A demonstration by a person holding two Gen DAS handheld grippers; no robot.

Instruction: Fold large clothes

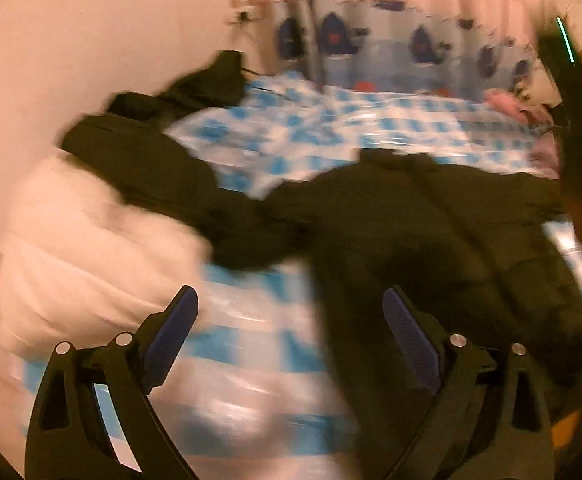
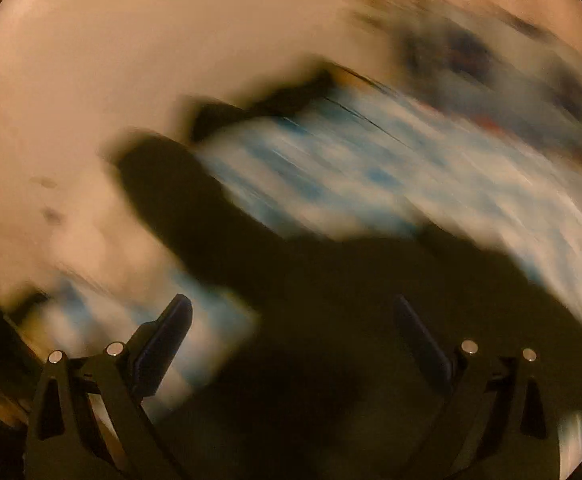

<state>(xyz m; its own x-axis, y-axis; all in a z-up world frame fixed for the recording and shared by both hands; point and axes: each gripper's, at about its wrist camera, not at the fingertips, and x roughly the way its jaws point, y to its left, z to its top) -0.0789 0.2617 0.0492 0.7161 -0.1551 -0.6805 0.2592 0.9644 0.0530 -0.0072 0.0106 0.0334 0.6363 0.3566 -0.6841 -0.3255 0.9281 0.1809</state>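
Left wrist view: left gripper (image 1: 291, 300) fingers spread wide, nothing between them, blue pads showing. Dark jacket (image 1: 431, 232) lies spread on a blue-and-white checked bedsheet (image 1: 291, 132), body to the right just past the right finger, one sleeve running to the far left over a white pillow (image 1: 83, 248). Pink wall (image 1: 91, 40) on the left, patterned curtain (image 1: 371, 36) far behind. View blurred.

Right wrist view: heavy blur. Right gripper (image 2: 291, 308) fingers also spread apart, holding nothing. The jacket (image 2: 331, 320) fills the near centre and right, directly ahead of the fingers, sleeve reaching to the far left; the sheet (image 2: 411, 176) beyond it.
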